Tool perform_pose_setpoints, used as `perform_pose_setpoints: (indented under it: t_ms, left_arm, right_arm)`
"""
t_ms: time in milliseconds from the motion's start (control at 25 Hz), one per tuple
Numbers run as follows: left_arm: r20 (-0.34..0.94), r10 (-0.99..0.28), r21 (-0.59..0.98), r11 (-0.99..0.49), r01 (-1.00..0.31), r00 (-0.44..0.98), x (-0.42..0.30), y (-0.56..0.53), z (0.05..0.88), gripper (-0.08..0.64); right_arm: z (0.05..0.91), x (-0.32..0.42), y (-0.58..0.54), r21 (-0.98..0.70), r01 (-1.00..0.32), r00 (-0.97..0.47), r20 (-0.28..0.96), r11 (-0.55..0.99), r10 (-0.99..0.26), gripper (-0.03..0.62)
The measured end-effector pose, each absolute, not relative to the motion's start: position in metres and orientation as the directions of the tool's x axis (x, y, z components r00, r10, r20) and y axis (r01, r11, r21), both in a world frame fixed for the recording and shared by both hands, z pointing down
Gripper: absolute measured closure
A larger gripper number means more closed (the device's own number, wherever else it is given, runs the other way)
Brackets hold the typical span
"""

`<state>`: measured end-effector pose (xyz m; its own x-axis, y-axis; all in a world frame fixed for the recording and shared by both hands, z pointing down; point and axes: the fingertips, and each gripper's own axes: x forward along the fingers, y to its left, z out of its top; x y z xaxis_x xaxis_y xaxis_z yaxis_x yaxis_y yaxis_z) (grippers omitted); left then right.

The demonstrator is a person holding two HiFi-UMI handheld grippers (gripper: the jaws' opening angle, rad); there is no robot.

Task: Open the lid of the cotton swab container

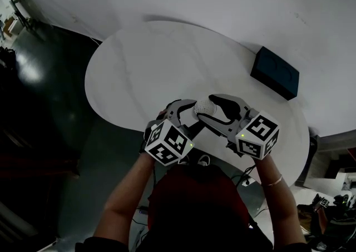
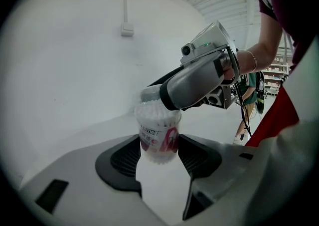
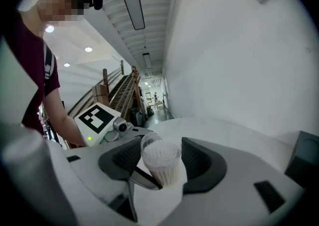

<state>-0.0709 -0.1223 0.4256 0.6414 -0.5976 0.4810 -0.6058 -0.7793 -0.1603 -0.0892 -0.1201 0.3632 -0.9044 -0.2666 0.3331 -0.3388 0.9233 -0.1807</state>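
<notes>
The cotton swab container, a clear tub with a pink label and packed with white swabs, is held up above the near edge of the white table. My left gripper is shut on its lower body, with both pads against its sides. From the other side my right gripper straddles the container's top, open, with a gap at each pad. The clear lid stands tipped up beside the rim, and the swab heads are bare. In the head view both grippers meet around the container.
A dark blue box lies at the table's far right edge, also seen in the right gripper view. A white wall rises behind the table. Dark floor lies to the left, and the person's arms reach in from below.
</notes>
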Motion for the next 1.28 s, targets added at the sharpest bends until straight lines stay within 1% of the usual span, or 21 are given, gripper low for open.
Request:
perform_pose_setpoints:
  t_ms: [280,640,1000,1280]
  left_arm:
    - [0.5,-0.588,-0.149,-0.782,-0.605,0.636,-0.075,-0.12,0.436,0.305]
    - [0.509,-0.558,-0.123,-0.801,-0.586,0.656,-0.064,-0.117,0.444,0.305]
    - [0.502,-0.527,-0.082,-0.818,-0.569,0.686,-0.052,-0.119,0.446,0.305]
    - [0.503,-0.526,-0.039,-0.806,-0.59,0.686,-0.049,-0.131,0.45,0.305]
  right_arm:
    - [0.347,-0.083,-0.135,-0.196,-0.375,-0.911,0.261,0.906,-0.32,0.327]
    - [0.346,-0.059,-0.163,-0.232,-0.482,-0.871,0.229,0.845,-0.434,0.327]
    - [0.348,-0.037,-0.179,-0.312,-0.545,-0.838,0.198,0.778,-0.508,0.327]
    - [0.341,-0.013,-0.181,-0.388,-0.579,-0.804,0.126,0.717,-0.581,0.327]
